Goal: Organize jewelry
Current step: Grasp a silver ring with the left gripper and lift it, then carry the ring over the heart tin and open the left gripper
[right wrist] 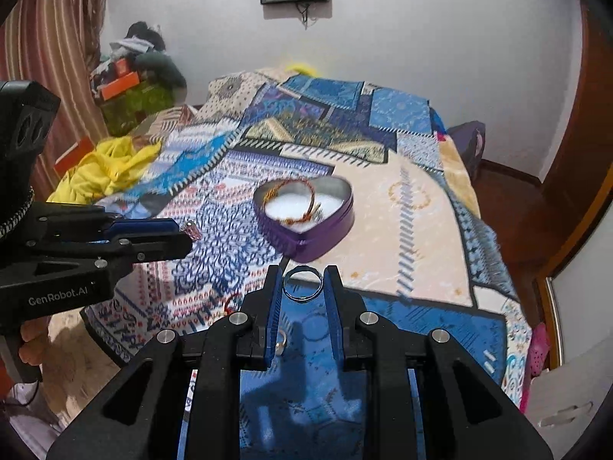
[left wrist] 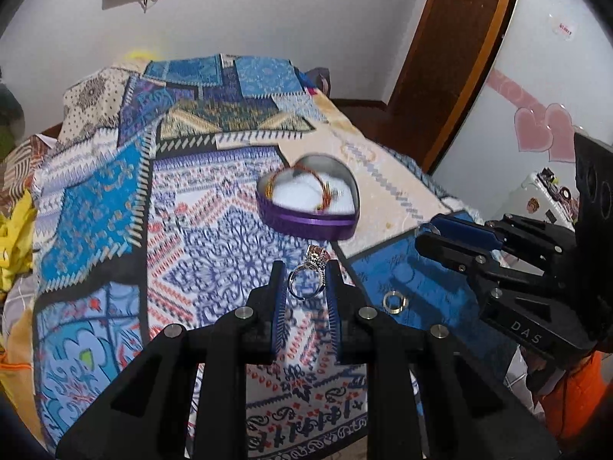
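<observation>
So both tongs have a ring, above the bed

Left tongs (left wrist: 304, 274) clamp a stone-set ring (left wrist: 306, 280), right tongs (right wrist: 302, 281) a plain band (right wrist: 302, 283); only the left view shows another ring (left wrist: 394, 302) lying on the bedspread (left wrist: 214, 207). Beyond sits the heart tin (right wrist: 306, 214) holding a bracelet (right wrist: 299, 201).

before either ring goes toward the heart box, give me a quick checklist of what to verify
1. Left gripper clamped on the stone ring: ok, the band sits between the pads near the tips.
2. Right gripper clamped on the plain band: ok, pinched at both sides near the tips.
3. Both rings lifted clear of the bedspread: ok.
4. Heart box open with free room: ok, no lid on it, white lining shows beside the woven bracelet.
5. Grippers apart from each other: ok.
6. Loose ring left on the blue patch: not ok, not yet collected.
</observation>
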The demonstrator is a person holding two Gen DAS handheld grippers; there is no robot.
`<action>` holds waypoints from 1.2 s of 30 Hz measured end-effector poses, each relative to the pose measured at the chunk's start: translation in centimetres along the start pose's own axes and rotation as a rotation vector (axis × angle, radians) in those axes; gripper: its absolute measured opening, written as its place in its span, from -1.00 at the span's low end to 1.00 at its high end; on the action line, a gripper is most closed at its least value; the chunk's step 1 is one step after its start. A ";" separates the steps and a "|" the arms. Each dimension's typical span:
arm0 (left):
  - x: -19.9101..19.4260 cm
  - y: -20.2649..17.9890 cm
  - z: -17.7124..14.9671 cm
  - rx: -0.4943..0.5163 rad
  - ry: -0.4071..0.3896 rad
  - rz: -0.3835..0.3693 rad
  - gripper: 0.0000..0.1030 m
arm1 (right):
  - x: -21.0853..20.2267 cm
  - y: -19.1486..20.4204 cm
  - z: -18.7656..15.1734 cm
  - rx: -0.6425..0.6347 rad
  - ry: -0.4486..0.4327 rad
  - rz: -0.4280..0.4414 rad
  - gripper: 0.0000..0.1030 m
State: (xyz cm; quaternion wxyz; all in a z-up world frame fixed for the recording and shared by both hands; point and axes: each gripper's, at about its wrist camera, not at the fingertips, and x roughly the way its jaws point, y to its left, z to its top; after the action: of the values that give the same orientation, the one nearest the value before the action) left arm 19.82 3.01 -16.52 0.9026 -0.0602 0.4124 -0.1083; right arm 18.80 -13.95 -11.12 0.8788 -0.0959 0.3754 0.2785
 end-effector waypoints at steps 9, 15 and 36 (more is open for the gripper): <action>-1.1 0.3 2.4 0.007 -0.071 0.019 -0.63 | -1.0 -0.6 1.9 0.019 -0.067 -0.013 -0.61; -1.1 0.4 3.5 0.009 -0.097 0.025 -0.63 | -0.7 -0.8 3.0 0.034 -0.093 -0.008 -0.61; 4.3 1.6 6.3 0.002 -0.069 0.015 -0.63 | 5.1 -2.0 4.8 0.027 -0.013 0.028 -0.61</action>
State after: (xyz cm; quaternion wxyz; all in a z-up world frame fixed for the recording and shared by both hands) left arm 27.62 3.64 -15.88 0.9170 -0.0599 0.3815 -0.0998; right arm 25.75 -11.69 -11.43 0.8784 -0.0771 0.3749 0.2861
